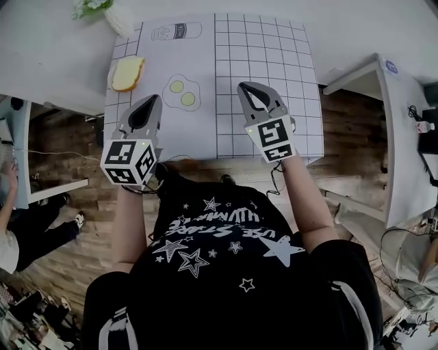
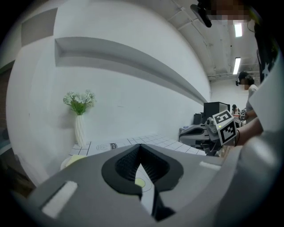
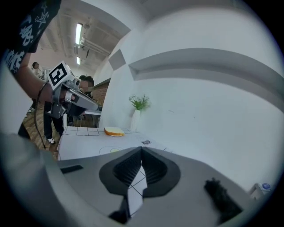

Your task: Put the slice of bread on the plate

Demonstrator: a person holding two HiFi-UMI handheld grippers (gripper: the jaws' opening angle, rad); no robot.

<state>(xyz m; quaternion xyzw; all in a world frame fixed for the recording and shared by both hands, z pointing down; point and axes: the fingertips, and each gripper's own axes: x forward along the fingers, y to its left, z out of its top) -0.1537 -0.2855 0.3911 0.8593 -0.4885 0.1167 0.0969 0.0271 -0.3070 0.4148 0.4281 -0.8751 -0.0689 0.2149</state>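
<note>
Head view: the slice of bread [image 1: 127, 73] is lying at the table's [image 1: 301, 48] left edge toward the far corner, near the vase [image 1: 120, 17]. The left gripper [image 1: 152, 100] and right gripper [image 1: 244, 87] are hovering side by side over the near edge, probably squaring up for a reach.

Left gripper view: its claw is pressing together on nothing, aiming across the table.

Right gripper view: its claw is likewise pressing shut and empty, with the bread sitting well apart, ahead and left.
</note>
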